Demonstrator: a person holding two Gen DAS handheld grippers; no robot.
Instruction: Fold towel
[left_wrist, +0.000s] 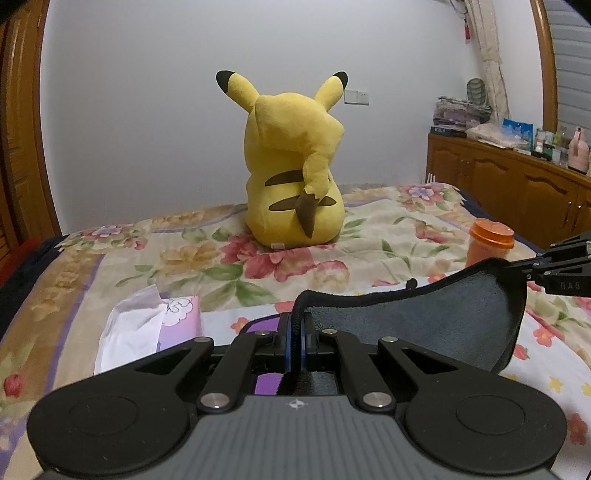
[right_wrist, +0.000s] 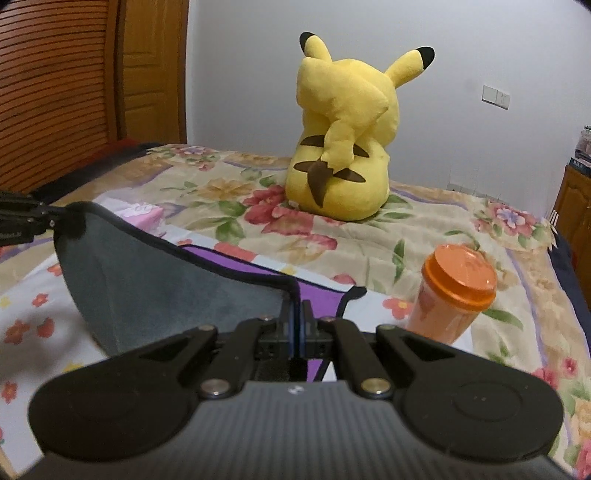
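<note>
The towel (left_wrist: 436, 317) is grey on one side and purple on the other, with a black hem. It is lifted off the bed and stretched between the two grippers. My left gripper (left_wrist: 296, 332) is shut on one corner of the hem. My right gripper (right_wrist: 298, 325) is shut on the other corner, and it shows at the right edge of the left wrist view (left_wrist: 532, 269). The towel (right_wrist: 155, 273) sags between them, and its purple side (right_wrist: 314, 295) lies on the bed below. The left gripper shows at the left edge of the right wrist view (right_wrist: 51, 218).
A floral bedspread (left_wrist: 207, 258) covers the bed. A big yellow plush toy (left_wrist: 291, 162) sits at the far middle. An orange-lidded cup (right_wrist: 454, 295) stands at the right. A tissue pack (left_wrist: 147, 325) lies at the left. A wooden cabinet (left_wrist: 517, 192) stands beyond the bed.
</note>
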